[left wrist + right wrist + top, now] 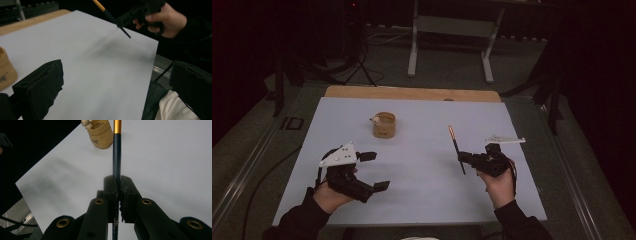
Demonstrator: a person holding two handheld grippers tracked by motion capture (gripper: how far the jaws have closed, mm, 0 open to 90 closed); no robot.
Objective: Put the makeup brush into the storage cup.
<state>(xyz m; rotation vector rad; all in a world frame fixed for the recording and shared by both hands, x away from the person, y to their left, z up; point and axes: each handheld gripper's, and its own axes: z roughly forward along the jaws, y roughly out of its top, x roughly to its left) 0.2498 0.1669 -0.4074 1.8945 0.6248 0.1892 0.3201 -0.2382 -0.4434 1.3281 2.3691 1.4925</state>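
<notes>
Dark-blue pencil (456, 149) w/ orange top, pinched in right tongs (460, 157), above table (422, 200) approx 3 o'clock. Long axis steep, orange end up toward 12, tip down. Risk: thin shaft could swivel or slip if grip eases. Left tongs (374, 171) wide, empty, at 8. Tan cup (384, 125) at 11.

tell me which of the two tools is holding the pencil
The right tool: its jaws are shut on the dark pencil with the orange end. The left tool stands wide open with nothing between its jaws.
</notes>
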